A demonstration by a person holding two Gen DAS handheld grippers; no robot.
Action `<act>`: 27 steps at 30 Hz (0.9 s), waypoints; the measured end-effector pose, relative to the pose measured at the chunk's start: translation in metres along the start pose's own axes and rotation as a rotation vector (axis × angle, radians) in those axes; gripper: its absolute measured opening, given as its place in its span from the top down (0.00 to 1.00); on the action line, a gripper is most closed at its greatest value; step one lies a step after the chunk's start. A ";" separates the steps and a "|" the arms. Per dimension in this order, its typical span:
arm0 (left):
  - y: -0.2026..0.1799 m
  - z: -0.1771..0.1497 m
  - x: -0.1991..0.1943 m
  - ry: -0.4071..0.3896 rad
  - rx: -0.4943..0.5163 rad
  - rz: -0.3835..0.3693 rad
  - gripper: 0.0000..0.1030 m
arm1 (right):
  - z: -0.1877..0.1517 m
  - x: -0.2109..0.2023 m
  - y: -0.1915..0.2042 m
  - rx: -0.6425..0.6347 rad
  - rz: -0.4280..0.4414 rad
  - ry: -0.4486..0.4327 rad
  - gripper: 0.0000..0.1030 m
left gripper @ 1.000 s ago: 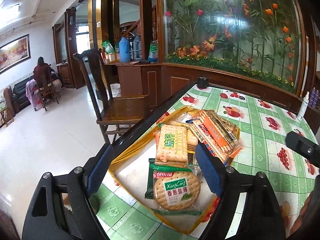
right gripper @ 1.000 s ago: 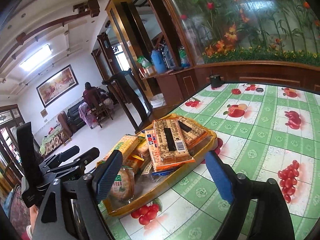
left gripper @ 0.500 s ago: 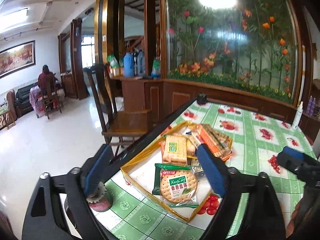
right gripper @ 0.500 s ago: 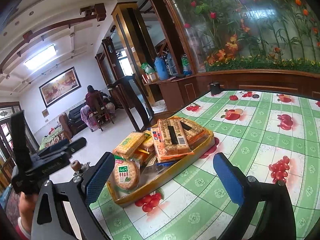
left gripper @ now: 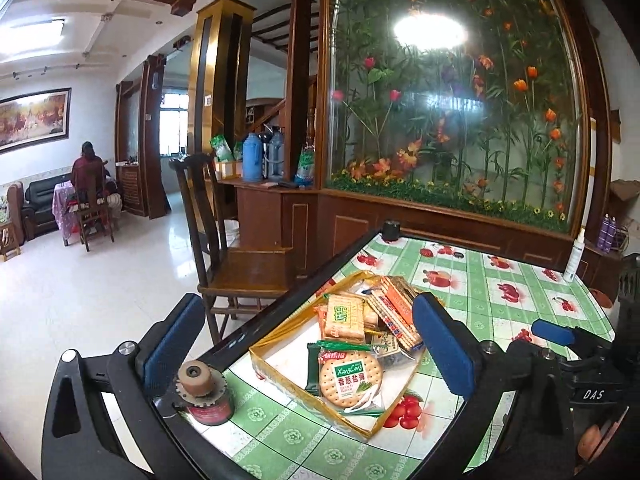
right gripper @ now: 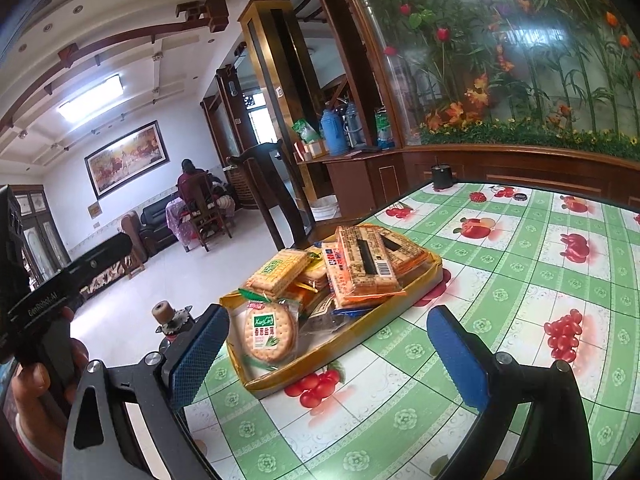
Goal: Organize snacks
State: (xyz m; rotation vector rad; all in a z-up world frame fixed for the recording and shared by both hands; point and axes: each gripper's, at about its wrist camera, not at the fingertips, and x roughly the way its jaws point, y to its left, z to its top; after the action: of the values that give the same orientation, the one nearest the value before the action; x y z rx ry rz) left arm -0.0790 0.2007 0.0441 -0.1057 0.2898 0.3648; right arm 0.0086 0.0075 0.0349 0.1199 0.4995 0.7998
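Observation:
A shallow golden tray (left gripper: 280, 372) (right gripper: 352, 340) sits near the table's left edge and holds several biscuit packs. A round cracker pack with a green label (left gripper: 352, 378) (right gripper: 270, 334) lies at its near end. A yellow-green pack (left gripper: 344, 318) (right gripper: 280, 270) and orange packs (left gripper: 394, 312) (right gripper: 368, 264) are piled behind. My left gripper (left gripper: 308, 352) is open and empty, held back above the tray's near end. My right gripper (right gripper: 328, 356) is open and empty, above the near right side of the tray.
A tape dispenser with a red roll (left gripper: 204, 392) (right gripper: 172, 320) stands on the table corner left of the tray. A wooden chair (left gripper: 232, 256) stands beside the table. A black cup (left gripper: 391, 231) and a white bottle (left gripper: 575, 254) stand at the far edge.
Both grippers have pulled back and up from the tray, so it looks smaller and the tape dispenser has come into view. The snacks have not moved.

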 end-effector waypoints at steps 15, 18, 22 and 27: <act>0.007 0.006 -0.017 -0.014 -0.010 -0.060 0.00 | -0.008 0.004 0.029 -0.071 0.039 0.031 0.02; 0.007 0.007 -0.017 -0.003 -0.013 -0.054 0.00 | -0.009 0.006 0.034 -0.095 0.043 0.036 0.02; 0.013 0.007 -0.015 0.007 -0.045 -0.068 0.00 | -0.009 0.008 0.040 -0.120 0.045 0.043 0.02; 0.020 0.005 -0.013 0.018 -0.080 -0.096 0.00 | -0.012 0.011 0.041 -0.122 0.053 0.052 0.02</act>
State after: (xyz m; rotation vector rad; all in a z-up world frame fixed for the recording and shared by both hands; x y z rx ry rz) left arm -0.0965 0.2155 0.0522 -0.2009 0.2870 0.2800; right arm -0.0170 0.0431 0.0318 -0.0001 0.4974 0.8852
